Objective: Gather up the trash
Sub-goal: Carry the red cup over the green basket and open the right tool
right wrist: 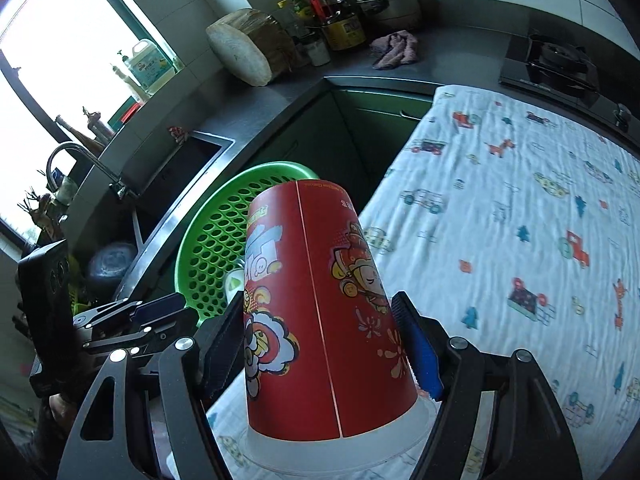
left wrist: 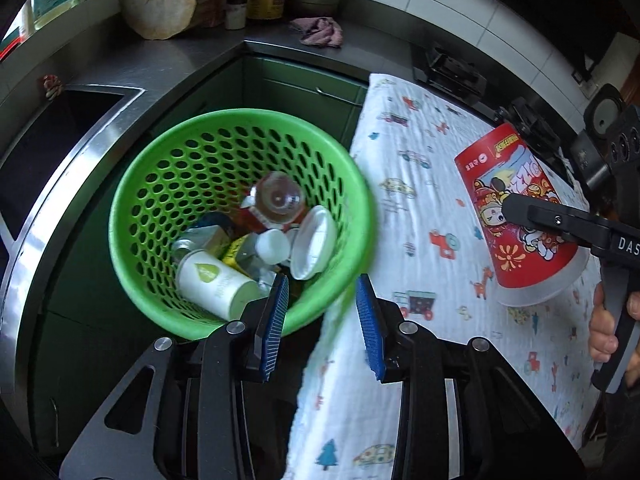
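The right hand-held gripper (right wrist: 320, 344) is clamping a red paper cup (right wrist: 316, 312) across its sides, rim toward the camera and base pointing at the green basket (left wrist: 240, 128). Held that way, it should drop base-first. The cup is hanging over the cloth-covered table (right wrist: 500, 208), near the basket but not yet above it.

The left hand-held gripper (left wrist: 322, 320) is holding nothing, its blue pads (left wrist: 276, 320) spread apart beside the basket's near rim (probably ready to steady it). The basket, sitting in the gap between table and sink (left wrist: 52, 148), already contains bottles, a can and lids.
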The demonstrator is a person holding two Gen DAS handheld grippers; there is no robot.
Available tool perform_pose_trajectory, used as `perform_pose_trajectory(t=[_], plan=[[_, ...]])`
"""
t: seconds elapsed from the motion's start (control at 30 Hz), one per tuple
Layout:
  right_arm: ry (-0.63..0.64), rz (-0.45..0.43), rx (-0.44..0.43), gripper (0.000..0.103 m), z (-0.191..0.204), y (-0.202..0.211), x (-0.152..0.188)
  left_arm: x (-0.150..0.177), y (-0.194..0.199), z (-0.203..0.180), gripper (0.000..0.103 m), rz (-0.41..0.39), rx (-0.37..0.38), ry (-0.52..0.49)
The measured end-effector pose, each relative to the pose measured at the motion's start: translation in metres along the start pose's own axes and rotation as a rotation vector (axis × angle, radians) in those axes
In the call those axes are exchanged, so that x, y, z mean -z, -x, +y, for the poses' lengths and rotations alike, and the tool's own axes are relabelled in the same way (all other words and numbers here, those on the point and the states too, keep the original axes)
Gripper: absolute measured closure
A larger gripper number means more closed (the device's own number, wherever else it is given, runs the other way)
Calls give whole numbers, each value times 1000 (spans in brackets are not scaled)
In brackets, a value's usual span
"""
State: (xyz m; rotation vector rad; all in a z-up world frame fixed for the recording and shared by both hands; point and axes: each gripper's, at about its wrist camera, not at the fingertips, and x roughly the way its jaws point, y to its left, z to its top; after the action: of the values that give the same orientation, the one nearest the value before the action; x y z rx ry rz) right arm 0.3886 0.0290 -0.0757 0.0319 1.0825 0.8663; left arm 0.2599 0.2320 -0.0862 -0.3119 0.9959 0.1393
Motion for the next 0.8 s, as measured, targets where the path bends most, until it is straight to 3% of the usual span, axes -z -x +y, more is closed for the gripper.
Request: perform_pose_trajectory(t=[0.13,0.23,0.5,0.8], plan=[[3,3,-27,33,30,-28,-15,-8,2,38,66,-8,-19,45],[0,8,-36,33,47,-47,-26,-12,3,57,56,-15,-38,60],[-4,33,-34,33,86,-98,-42,-15,-2,87,51,-8,-33,89],[27,28,-30,31,113,-123,-42,-10,-1,109,40,-7,-35,113]])
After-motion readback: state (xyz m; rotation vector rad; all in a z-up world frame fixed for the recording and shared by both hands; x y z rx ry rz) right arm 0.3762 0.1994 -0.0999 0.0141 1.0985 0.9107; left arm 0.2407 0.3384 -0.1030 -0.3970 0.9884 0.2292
